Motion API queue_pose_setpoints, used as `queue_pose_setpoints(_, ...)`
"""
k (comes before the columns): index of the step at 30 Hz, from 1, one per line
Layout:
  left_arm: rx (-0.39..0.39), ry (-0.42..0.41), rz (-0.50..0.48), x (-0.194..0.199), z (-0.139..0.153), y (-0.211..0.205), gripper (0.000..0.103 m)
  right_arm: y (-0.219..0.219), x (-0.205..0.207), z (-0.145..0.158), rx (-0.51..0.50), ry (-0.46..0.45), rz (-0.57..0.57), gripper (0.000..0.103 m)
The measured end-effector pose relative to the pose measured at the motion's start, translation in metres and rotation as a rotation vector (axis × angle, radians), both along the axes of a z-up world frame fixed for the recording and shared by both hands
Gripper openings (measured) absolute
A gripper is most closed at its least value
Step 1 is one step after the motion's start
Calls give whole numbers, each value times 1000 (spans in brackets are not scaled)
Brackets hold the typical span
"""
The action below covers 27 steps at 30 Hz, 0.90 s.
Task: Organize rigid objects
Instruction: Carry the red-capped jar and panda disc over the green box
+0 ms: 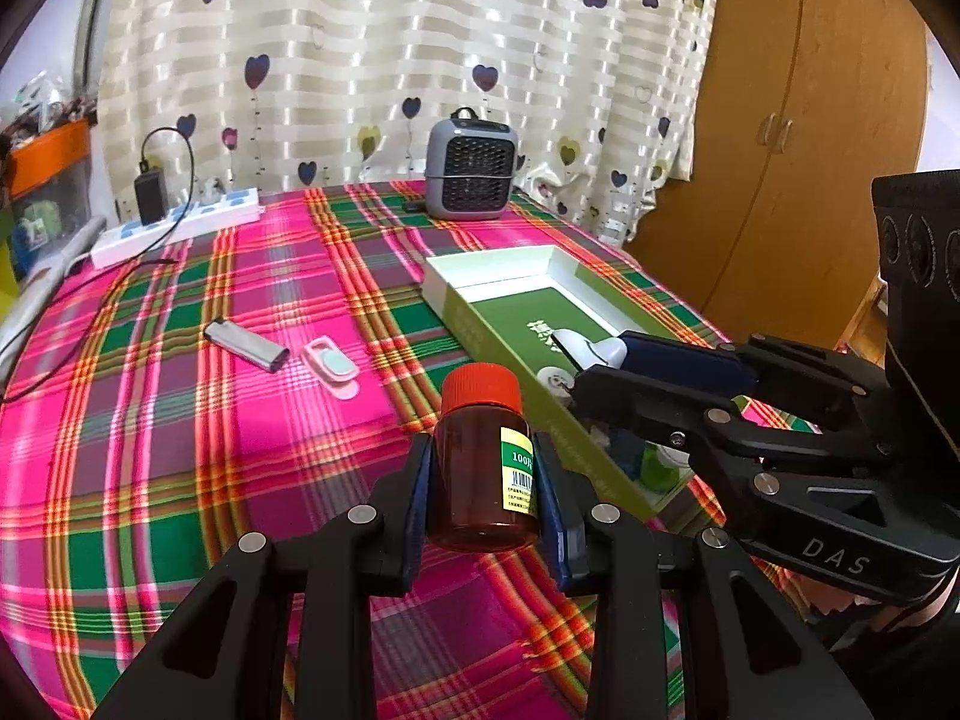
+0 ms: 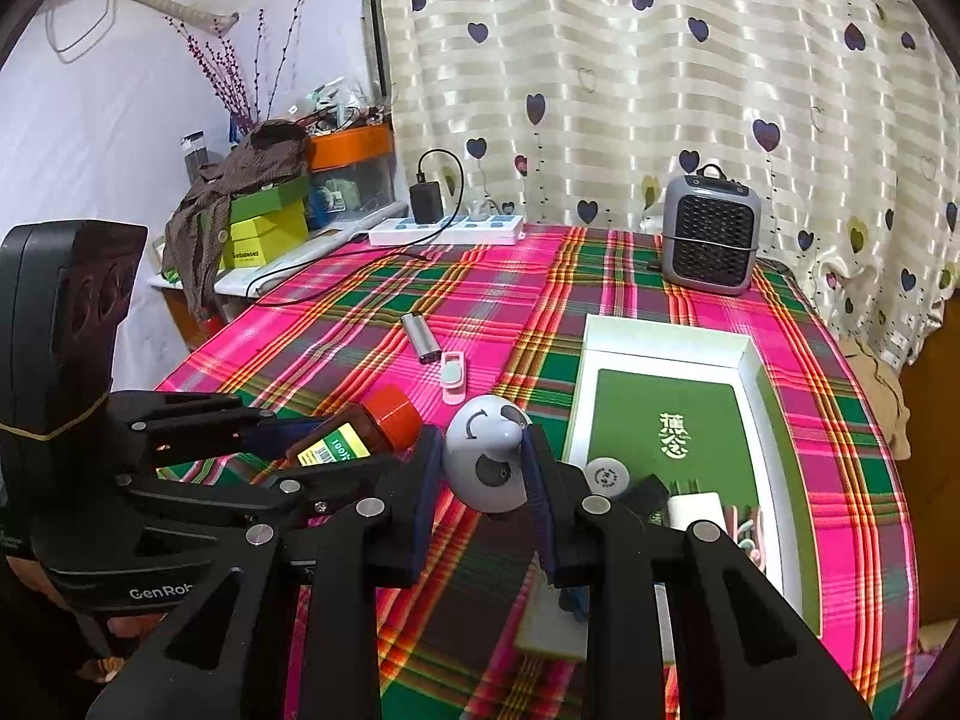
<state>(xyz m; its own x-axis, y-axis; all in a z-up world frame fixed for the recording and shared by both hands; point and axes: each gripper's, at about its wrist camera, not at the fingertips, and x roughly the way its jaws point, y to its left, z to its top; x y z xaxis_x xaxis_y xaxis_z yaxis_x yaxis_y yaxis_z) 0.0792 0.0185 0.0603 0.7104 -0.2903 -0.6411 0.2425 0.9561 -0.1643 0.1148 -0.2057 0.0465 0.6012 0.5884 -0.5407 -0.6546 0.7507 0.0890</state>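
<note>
The left gripper [image 1: 483, 468] is pinching a small brown bottle [image 1: 480, 480] by its sides, its blue pads pressing the body below the orange cap, so the bottle is hanging clear above the checked tablecloth [image 1: 180, 420]. The right gripper [image 2: 483, 480] is squeezing a white egg-shaped toy [image 2: 489, 462] with black markings, holding it just beside the open green and white box [image 2: 774, 420], which is already carrying a few small items at its near end. Both pieces are looking light and stiff; the bottle's smooth plastic is probably slippery, so gripping mid-body across the label is the safer hold, and the rounded toy is likely to squirt out unless it is taken across its widest part. The bottle's yellow and green label is showing "100" and a barcode; the box floor is bearing white Chinese characters, too stylised to read surely. A silver lighter [image 1: 246, 345] and a pink clip [image 1: 330, 367] are lying together mid-table, waiting.
</note>
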Motion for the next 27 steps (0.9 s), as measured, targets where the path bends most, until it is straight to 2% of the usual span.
queue_pose_setpoints(6, -9, -1, -10, 1, 0, -7, 31, -12, 1, 1, 15, -1, -24, 28)
queue_pose_setpoints(18, -15, -12, -35, 9, 6, -25, 31, -71, 12, 8, 62, -8, -175, 28)
queue_pose_setpoints(27, -6, -11, -68, 15, 7, -44, 31, -88, 17, 5, 78, 3, -205, 28)
